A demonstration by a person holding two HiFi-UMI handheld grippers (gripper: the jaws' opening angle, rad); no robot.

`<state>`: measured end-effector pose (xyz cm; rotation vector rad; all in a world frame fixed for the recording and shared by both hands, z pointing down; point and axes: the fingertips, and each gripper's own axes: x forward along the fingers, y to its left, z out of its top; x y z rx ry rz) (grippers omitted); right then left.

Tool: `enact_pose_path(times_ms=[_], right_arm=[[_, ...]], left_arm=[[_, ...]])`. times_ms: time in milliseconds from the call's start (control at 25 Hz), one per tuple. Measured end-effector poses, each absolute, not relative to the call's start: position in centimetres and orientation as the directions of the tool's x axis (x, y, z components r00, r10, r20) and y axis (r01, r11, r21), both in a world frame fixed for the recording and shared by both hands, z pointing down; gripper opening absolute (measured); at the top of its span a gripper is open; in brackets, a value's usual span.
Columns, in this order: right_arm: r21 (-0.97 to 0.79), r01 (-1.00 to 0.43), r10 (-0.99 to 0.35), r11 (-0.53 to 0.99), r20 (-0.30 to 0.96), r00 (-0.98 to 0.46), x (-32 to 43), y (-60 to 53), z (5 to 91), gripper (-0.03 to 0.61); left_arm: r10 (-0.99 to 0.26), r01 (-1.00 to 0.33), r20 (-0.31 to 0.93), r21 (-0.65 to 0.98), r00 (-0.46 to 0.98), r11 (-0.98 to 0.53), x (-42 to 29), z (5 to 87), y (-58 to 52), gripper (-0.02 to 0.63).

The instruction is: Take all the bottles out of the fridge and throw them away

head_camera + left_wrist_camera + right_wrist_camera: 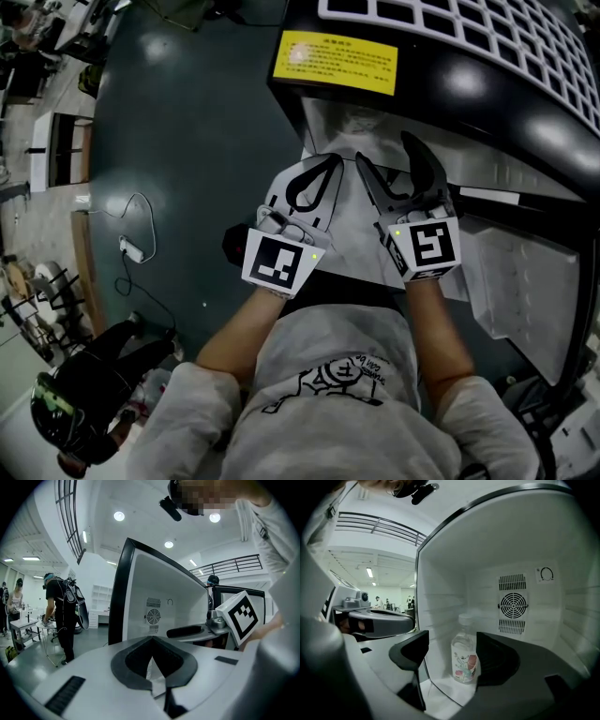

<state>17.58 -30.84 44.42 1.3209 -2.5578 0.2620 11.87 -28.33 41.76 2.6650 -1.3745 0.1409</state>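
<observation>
My right gripper is open at the mouth of the fridge. The bottle stands upright deeper inside, framed between my jaws but not touched by them. My left gripper is closed on nothing, just beside the right one.

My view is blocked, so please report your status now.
Left tool shut, empty. Right tool open, aimed at upright bottle in fridge, not gripped. Path looks clear.
</observation>
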Motion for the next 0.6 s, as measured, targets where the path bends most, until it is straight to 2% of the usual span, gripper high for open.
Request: enact_pose_path(times_ms=[600], right_arm=[[-0.05, -0.847, -0.795, 0.529, 0.321, -0.515, 16.8, -33.8, 47.0, 0.348]], left_arm=[[-0.811, -0.825, 0.154, 0.08, 0.565, -0.559, 10.9, 43.1, -29.2, 0.012]])
